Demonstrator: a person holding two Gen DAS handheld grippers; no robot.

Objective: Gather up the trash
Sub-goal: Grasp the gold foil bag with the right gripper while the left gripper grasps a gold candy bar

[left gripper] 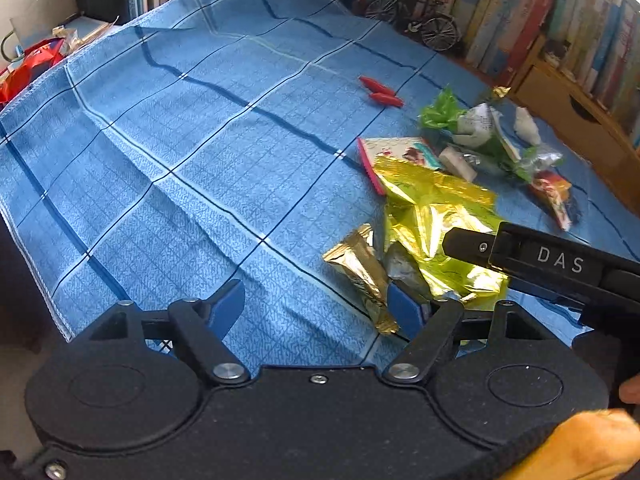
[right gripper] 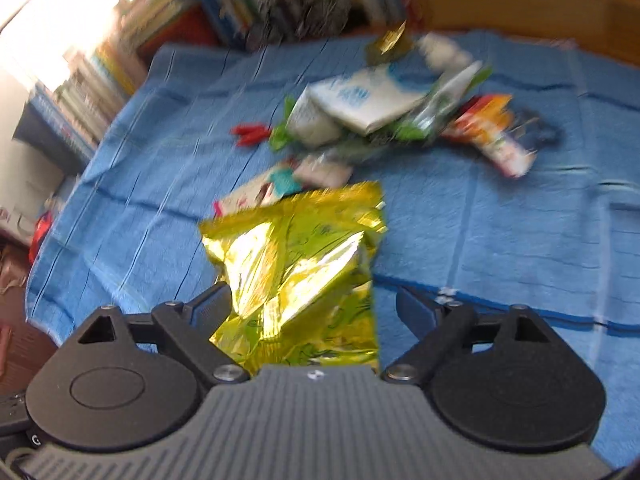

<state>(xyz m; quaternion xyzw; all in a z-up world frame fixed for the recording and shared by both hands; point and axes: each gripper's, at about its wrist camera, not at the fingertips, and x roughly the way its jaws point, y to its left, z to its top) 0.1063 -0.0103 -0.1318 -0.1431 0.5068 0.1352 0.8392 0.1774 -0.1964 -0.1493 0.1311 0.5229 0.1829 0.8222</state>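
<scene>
A crumpled yellow-green foil bag lies on the blue checked cloth, between the wide-apart fingers of my right gripper, which is open. In the left wrist view the same bag is at the right, with one finger of the right gripper over it. My left gripper is open and holds nothing. A gold wrapper lies just beside its right fingertip. Further back is a heap of trash: a green bag with white wrappers, a pink-edged packet and a colourful wrapper.
Two small red pieces lie on the cloth beyond the heap. Books line the back, with a model bicycle and a wooden drawer box in front of them. A red bag sits off the cloth's far left corner. The right wrist view is motion-blurred.
</scene>
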